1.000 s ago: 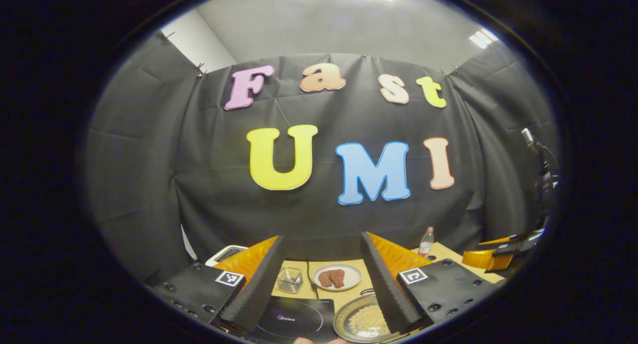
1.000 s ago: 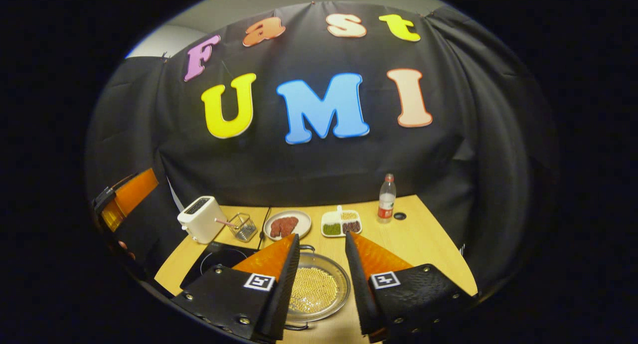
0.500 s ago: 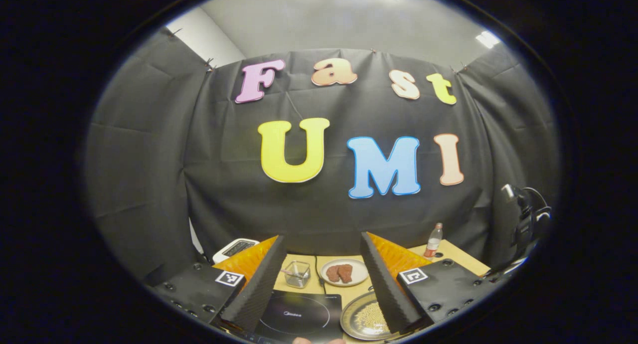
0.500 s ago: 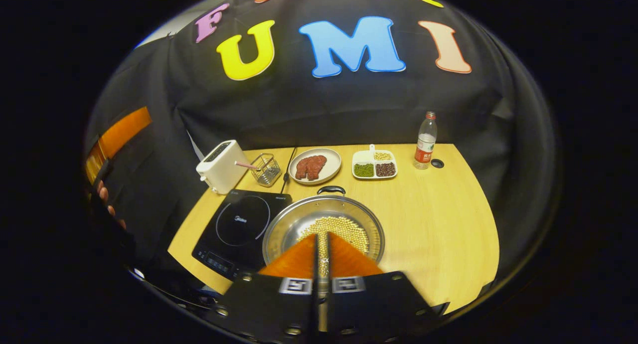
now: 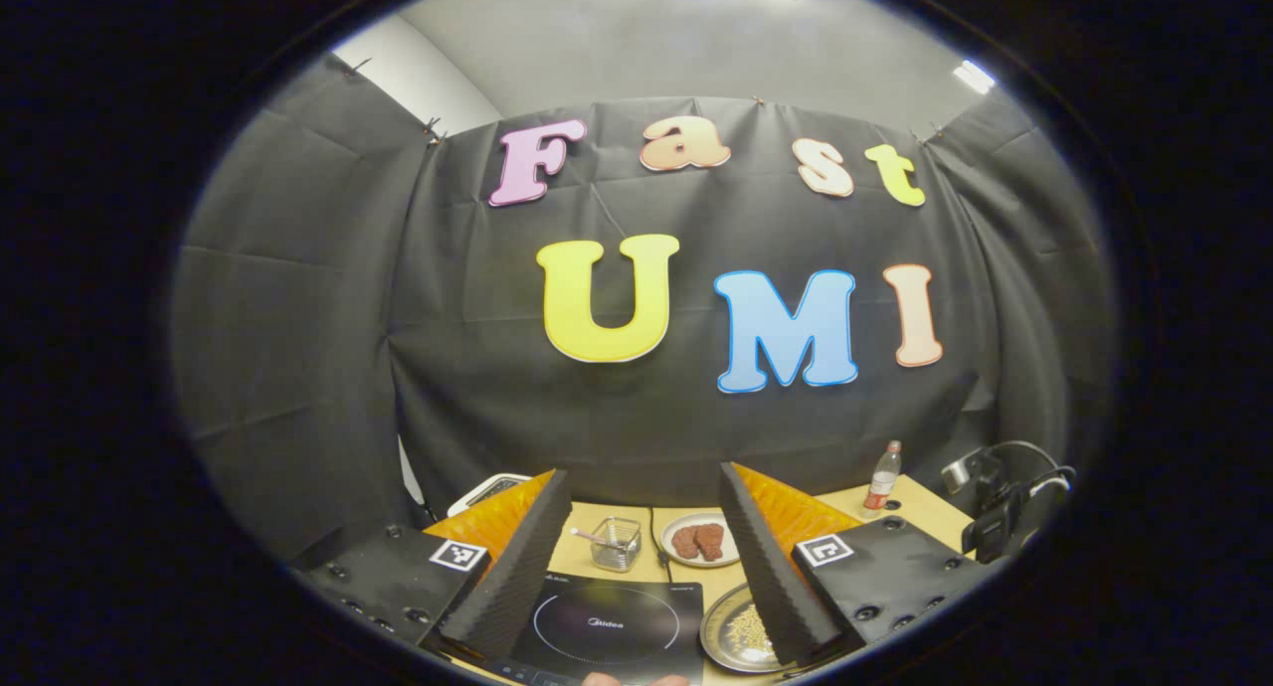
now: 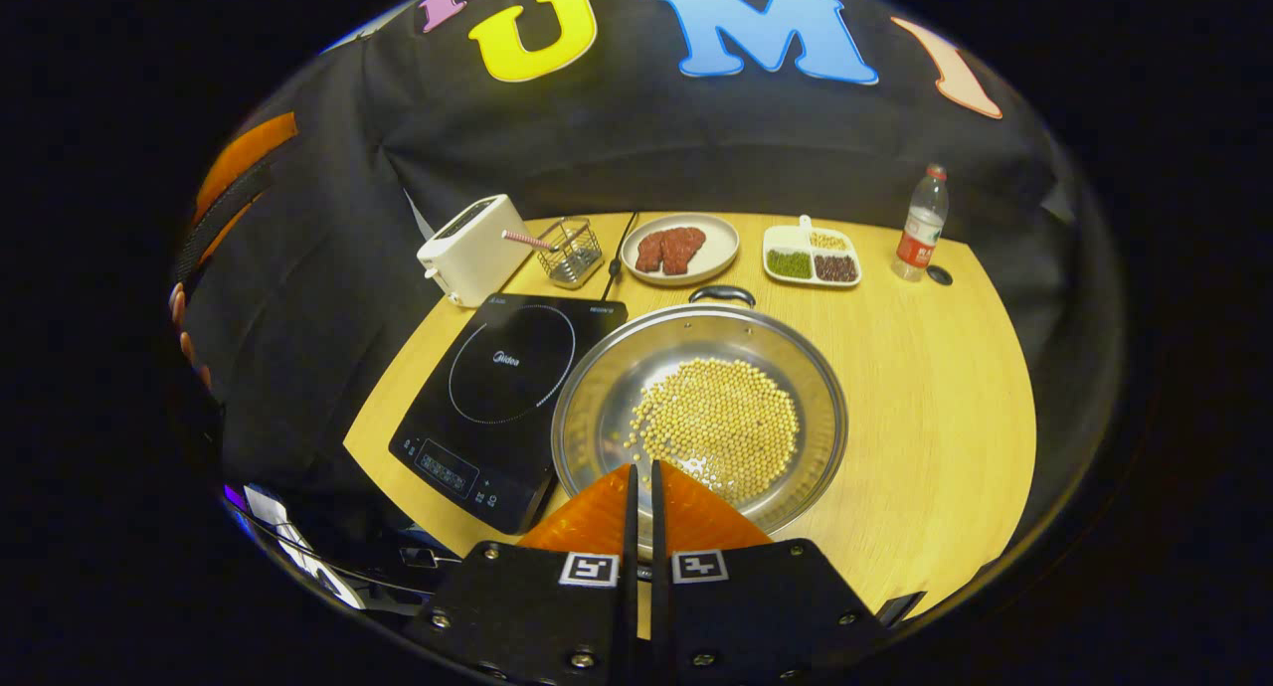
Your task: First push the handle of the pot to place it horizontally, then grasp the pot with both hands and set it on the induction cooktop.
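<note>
the left gripper (image 5: 636, 557) is held up high with its jaws wide. the cooktop (image 6: 497, 388) sits just left of the pot (image 6: 701, 418), which is full of little beans (image 6: 721, 428). the right gripper (image 6: 641, 482), jaws nearly shut on nothing, hangs over the pot's near rim. a hard push could make beans jump out.

Right tool (image 6: 641, 482) at bottom centre, fingers drawn together with a thin slit between, tips over the near rim of the pot (image 6: 597, 408). Pot on the worktop (image 6: 935, 388), holding pale beans (image 6: 718, 428), one loop handle (image 6: 722, 293) toward the far edge. Induction cooktop (image 6: 497, 388) touching the pot's left side. Toaster (image 6: 467, 249), wire basket (image 6: 571, 253), meat plate (image 6: 680, 250), divided dish (image 6: 812, 257) and bottle (image 6: 919, 225) along the far edge.
</note>
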Available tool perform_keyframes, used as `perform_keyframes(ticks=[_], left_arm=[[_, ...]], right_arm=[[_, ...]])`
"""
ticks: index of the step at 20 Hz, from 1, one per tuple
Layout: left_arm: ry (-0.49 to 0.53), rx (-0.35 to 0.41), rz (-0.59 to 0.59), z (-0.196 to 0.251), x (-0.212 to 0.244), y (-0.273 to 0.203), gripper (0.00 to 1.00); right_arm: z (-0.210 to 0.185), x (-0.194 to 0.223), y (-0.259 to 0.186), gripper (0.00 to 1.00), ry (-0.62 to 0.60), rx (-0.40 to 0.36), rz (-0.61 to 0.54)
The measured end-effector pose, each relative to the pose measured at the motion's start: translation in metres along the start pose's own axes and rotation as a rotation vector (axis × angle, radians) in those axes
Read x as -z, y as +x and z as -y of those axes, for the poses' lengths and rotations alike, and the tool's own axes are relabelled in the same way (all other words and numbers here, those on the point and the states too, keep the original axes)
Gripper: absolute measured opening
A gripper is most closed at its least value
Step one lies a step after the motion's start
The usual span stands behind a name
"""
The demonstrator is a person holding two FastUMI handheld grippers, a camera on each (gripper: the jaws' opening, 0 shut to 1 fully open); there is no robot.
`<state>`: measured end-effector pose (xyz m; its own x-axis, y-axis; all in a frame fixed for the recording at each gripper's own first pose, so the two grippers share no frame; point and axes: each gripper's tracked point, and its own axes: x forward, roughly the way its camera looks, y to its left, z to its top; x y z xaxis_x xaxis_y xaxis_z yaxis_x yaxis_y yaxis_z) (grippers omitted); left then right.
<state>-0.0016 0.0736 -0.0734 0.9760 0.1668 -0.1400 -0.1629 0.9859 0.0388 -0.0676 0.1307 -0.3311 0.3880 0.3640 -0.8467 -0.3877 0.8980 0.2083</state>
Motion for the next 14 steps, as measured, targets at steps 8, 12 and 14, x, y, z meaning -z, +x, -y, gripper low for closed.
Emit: perform_keyframes(ticks=[8, 12, 14], left_arm=[[-0.005, 0.003, -0.005, -0.01, 0.005, -0.007, 0.98], [0.005, -0.005, -0.01, -0.014, 0.005, -0.009, 0.94], [0.007, -0.015, -0.01, -0.017, 0.005, -0.01, 0.94]], right_arm=[[-0.017, 0.042, 0.031, 0.05, 0.09, -0.101, -0.164], [-0.033, 0.058, 0.045, 0.05, 0.095, -0.143, -0.226], [-0.04, 0.065, 0.048, 0.05, 0.095, -0.165, -0.251]])
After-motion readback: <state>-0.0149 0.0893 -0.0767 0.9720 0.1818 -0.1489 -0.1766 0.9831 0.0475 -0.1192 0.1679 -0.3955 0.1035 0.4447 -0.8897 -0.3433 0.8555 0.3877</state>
